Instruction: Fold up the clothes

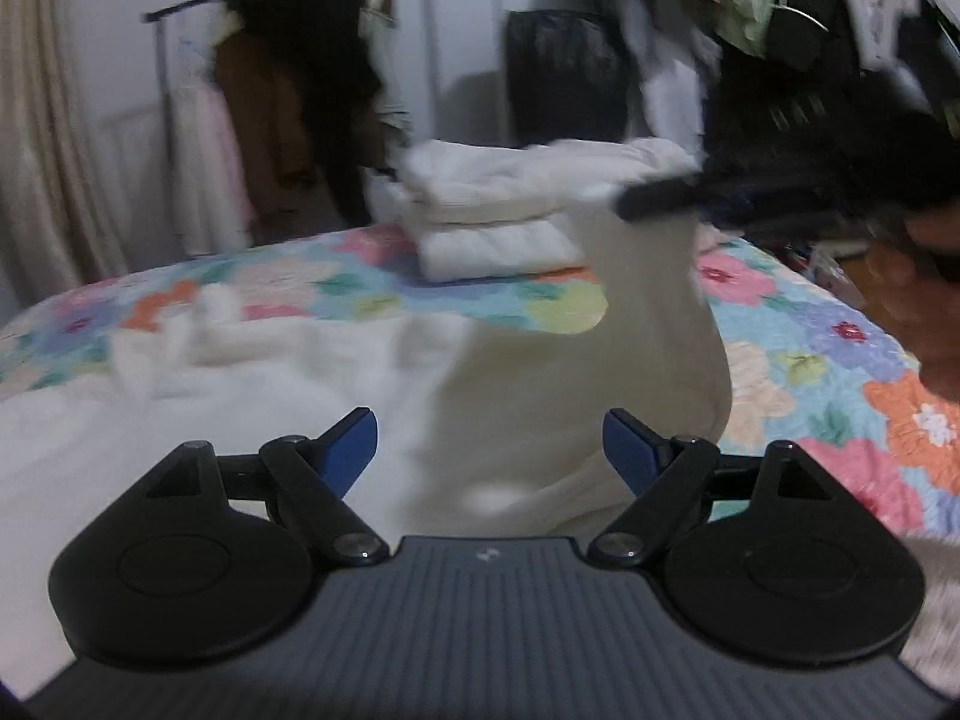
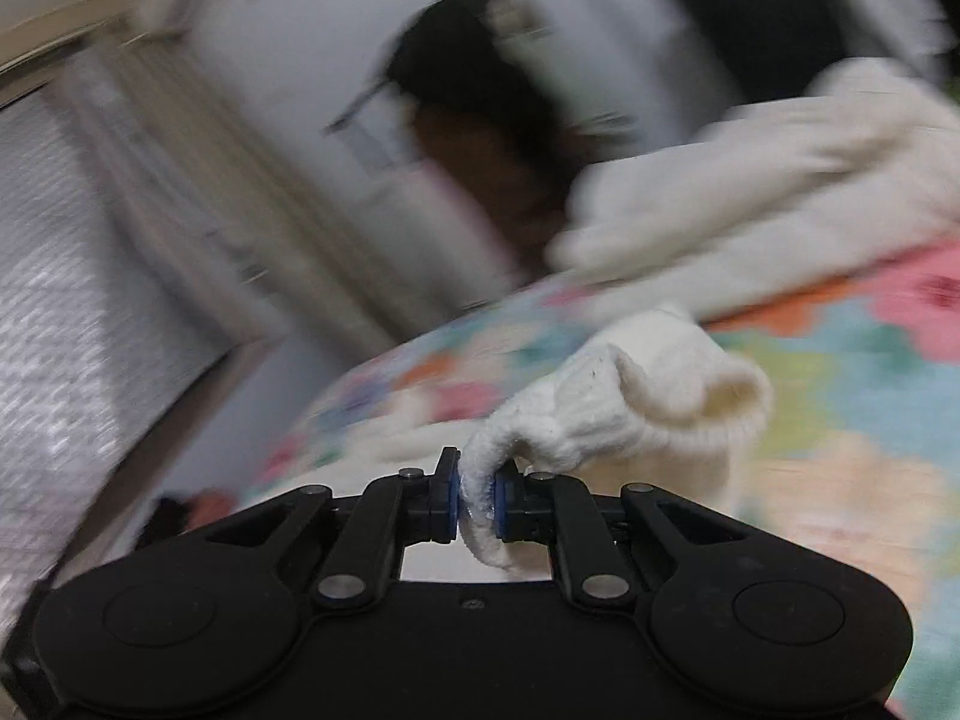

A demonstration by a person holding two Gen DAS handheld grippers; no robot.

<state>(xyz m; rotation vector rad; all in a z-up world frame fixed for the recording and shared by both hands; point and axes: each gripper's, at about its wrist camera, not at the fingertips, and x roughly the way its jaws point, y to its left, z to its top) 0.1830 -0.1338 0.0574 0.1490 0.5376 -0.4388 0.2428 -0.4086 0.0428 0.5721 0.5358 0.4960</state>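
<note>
A white knitted sweater [image 1: 336, 372] lies spread on the flowered bedspread [image 1: 828, 360]. My left gripper [image 1: 489, 450] is open and empty, hovering just above the sweater body. My right gripper [image 2: 477, 495] is shut on the sweater's sleeve near its ribbed cuff [image 2: 678, 396] and holds it lifted. In the left wrist view the right gripper [image 1: 660, 195] shows as a dark blurred shape at the upper right, with the sleeve [image 1: 654, 324] hanging from it. Both views are motion-blurred.
A stack of folded white clothes [image 1: 504, 210] sits at the far side of the bed, also seen in the right wrist view [image 2: 768, 192]. A clothes rack with dark coats [image 1: 300, 102] stands behind the bed. A curtain [image 1: 42, 138] hangs at left.
</note>
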